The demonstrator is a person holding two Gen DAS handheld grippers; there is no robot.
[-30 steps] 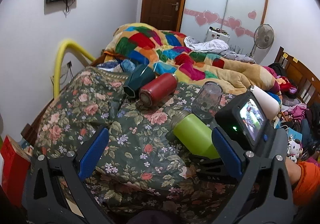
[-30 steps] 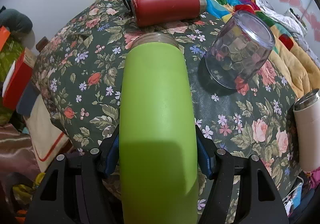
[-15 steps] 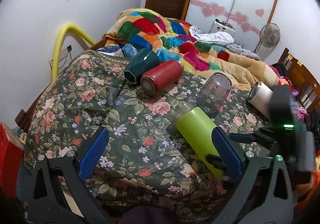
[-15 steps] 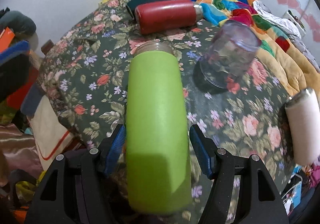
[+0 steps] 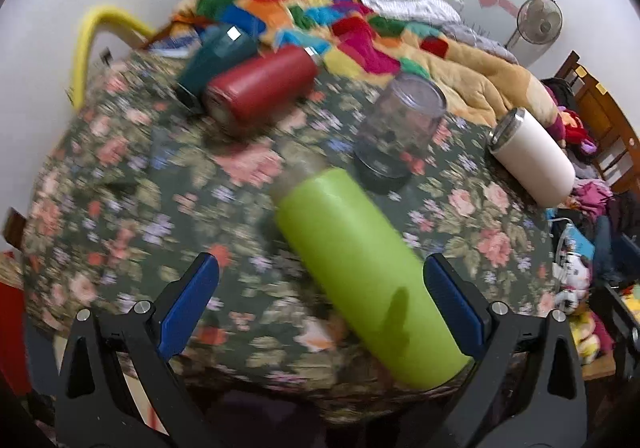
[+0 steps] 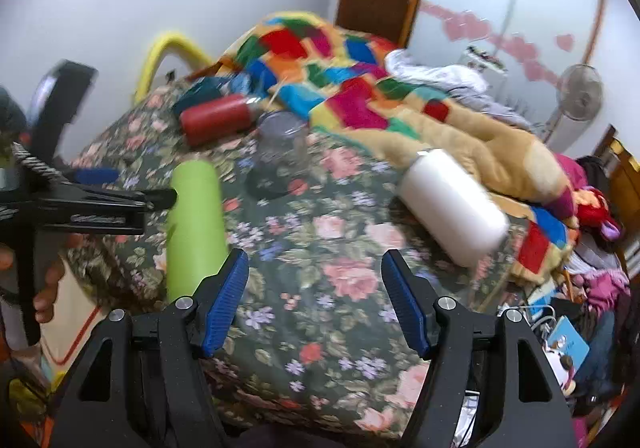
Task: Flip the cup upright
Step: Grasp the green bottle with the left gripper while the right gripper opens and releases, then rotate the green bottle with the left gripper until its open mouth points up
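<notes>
A lime green bottle [image 5: 368, 272] lies on its side on the floral bedspread [image 5: 132, 208]; it also shows in the right wrist view [image 6: 195, 224]. My left gripper [image 5: 320, 300] is open, and the bottle's near end lies between its blue pads, close to the right one. My right gripper [image 6: 314, 300] is open and empty, to the right of the green bottle. A clear cup [image 5: 400, 128] stands upside down behind the bottle. A white tumbler [image 5: 532, 160], a red bottle [image 5: 260, 88] and a teal cup [image 5: 216, 56] lie on their sides.
A patchwork quilt [image 5: 320, 4] is heaped behind the cups. A yellow tube [image 5: 86, 44] curves at the left edge of the bed. Clutter and a wooden bed frame [image 5: 600, 104] stand at the right. A fan [image 5: 540, 20] stands at the back.
My right gripper let go of the green bottle and pulled back to the right. My left gripper moved in around the bottle's near end. The bottle still lies on its side.
</notes>
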